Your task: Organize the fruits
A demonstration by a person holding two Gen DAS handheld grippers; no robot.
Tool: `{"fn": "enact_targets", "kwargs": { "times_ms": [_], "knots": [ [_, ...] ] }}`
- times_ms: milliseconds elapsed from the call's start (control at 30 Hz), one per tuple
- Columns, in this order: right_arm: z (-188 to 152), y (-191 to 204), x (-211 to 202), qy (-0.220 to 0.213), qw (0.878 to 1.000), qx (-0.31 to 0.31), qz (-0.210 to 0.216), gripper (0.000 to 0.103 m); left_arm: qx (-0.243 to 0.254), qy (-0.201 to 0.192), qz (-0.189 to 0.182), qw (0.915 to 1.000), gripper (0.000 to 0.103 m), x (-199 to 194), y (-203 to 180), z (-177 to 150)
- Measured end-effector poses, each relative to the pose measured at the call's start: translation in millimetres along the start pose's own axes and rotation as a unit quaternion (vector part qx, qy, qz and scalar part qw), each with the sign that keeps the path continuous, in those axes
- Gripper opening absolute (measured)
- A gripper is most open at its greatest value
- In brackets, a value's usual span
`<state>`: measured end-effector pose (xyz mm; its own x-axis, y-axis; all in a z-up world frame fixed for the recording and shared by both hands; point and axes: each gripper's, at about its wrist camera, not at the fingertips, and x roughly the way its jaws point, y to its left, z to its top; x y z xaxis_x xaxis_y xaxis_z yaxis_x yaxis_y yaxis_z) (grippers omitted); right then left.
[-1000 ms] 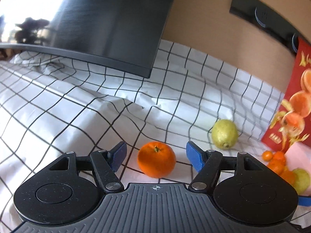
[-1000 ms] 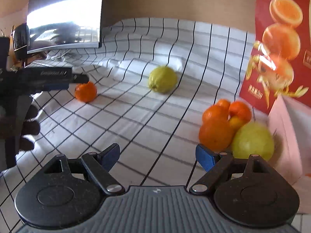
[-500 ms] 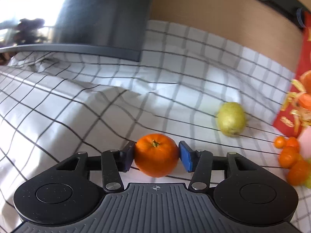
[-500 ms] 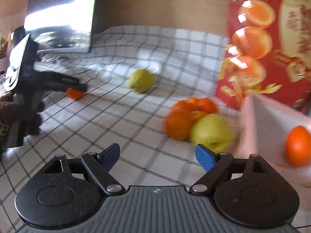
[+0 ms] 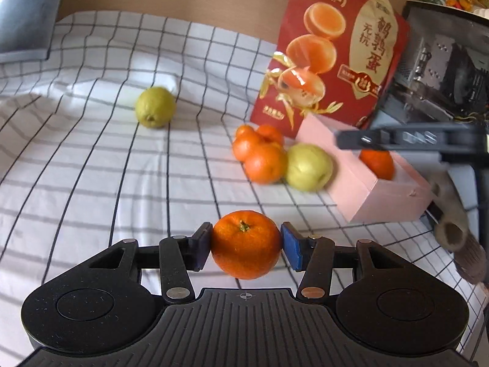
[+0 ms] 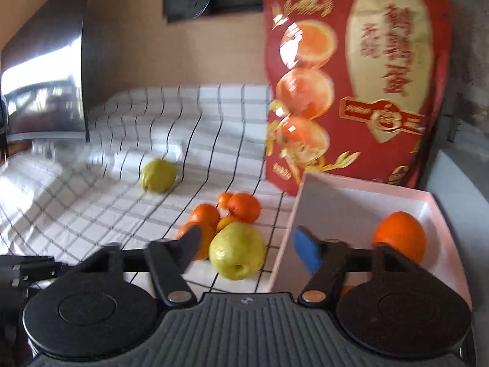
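The checked cloth [image 5: 91, 183] covers the surface, and the pink box [image 5: 366, 189] on it serves as the landmark, with a red printed bag [image 5: 336, 61] standing just behind it. By the look of things the sorting is only begun: one orange [image 6: 400, 235] lies inside the box, while a cluster of oranges [image 5: 259, 153] and a yellow-green fruit [image 5: 308, 168] sit just outside its near wall, the fruit touching or almost touching it. A second yellow-green fruit [image 5: 155, 107] rests well away from the box, alone on the cloth. The left hand-held gripper [image 5: 246, 244] is closed onto an orange [image 5: 246, 243], lifted clear of the cloth, short of the box and to its side; that fruit is round, glossy, stem up, pinched at its widest part. The right hand-held gripper [image 6: 247, 246] hangs wide apart and empty beside the box's wall, above the nearest yellow-green fruit.
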<state>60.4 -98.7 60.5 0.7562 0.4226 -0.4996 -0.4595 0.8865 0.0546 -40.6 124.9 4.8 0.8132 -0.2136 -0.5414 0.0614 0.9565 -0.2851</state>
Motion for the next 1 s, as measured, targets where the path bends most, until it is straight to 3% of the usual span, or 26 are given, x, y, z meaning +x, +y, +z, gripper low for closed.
{"fn": "enact_targets", "kwargs": {
  "times_ms": [133, 300, 467, 600, 733, 900, 1000],
  "knots": [
    [9.5, 29.4, 26.3, 0.023, 0.999, -0.033, 0.002, 0.055, -0.026, -0.005, 0.010, 0.9996, 0.055, -4.7, 8.3, -6.7],
    [18.4, 60.7, 66.0, 0.032, 0.997, -0.075, -0.014, 0.055, -0.007, -0.016, 0.030, 0.9994, 0.055, -6.8, 2.5, -11.5],
    [14.0, 69.5, 98.6, 0.066, 0.995, -0.073, -0.009, 0.056, -0.006, -0.014, 0.032, 0.9994, 0.055, -6.6, 1.8, -11.3],
    [-1.9, 88.9, 99.3, 0.050, 0.987, -0.145, -0.042, 0.056, -0.006, -0.007, 0.029, 0.9995, 0.055, -4.9, 2.1, -10.9],
    [-8.7, 98.9, 95.4, 0.054, 0.981, -0.175, -0.055, 0.047, -0.010, -0.007, 0.026, 0.9996, 0.055, -4.7, 3.2, -11.7],
    [-5.9, 81.3, 69.6, 0.068, 0.992, -0.108, 0.002, 0.047, -0.011, -0.006, 0.025, 0.9996, 0.055, -3.7, 3.7, -11.9],
    [-16.0, 75.1, 40.5, 0.059, 0.993, -0.101, 0.020, 0.047, -0.011, -0.007, 0.025, 0.9996, 0.055, -3.5, 3.1, -12.2]
  ]
}}
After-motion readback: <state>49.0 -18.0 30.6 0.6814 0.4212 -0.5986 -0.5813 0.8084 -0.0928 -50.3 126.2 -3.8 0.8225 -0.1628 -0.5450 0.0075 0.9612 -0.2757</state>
